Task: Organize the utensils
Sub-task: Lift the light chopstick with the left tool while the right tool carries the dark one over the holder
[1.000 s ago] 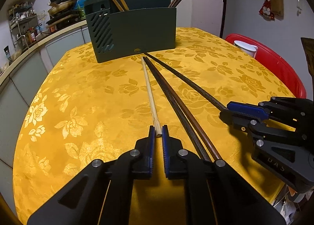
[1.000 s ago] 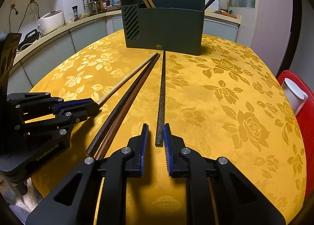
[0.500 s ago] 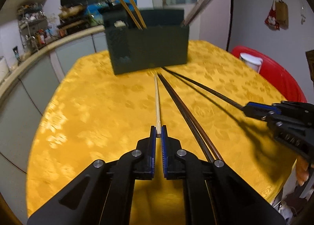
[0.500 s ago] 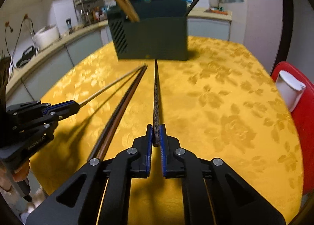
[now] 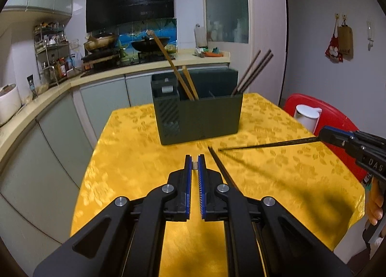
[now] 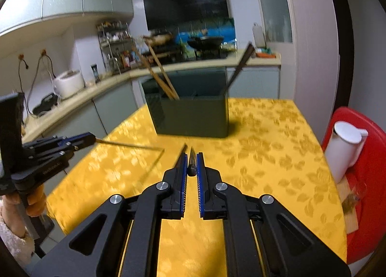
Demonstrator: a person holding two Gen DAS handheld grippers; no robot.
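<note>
A dark green utensil holder (image 5: 197, 112) stands at the far side of the yellow table, with light wooden chopsticks in its left part and dark ones at its right. My left gripper (image 5: 195, 164) is shut on a pale wooden chopstick (image 6: 130, 144), held above the table and pointing toward the holder. In the air to its right, my right gripper (image 6: 191, 162) is shut on a black chopstick (image 5: 265, 144). A dark chopstick pair (image 5: 220, 167) still lies on the cloth between the two. From each wrist view the other gripper shows: right gripper (image 5: 324, 133), left gripper (image 6: 93, 138).
The table (image 5: 125, 156) wears a yellow floral cloth; its left edge drops off beside grey-green kitchen cabinets (image 5: 60, 132). A white jug (image 6: 345, 149) sits on a red chair (image 5: 337, 117) at the right edge. A person's fingers (image 6: 36, 204) grip the left handle.
Both grippers have risen and tilted up, lifting one chopstick each off the cloth. The right gripper's jaws closed onto the black chopstick. The dark pair stayed on the table.
</note>
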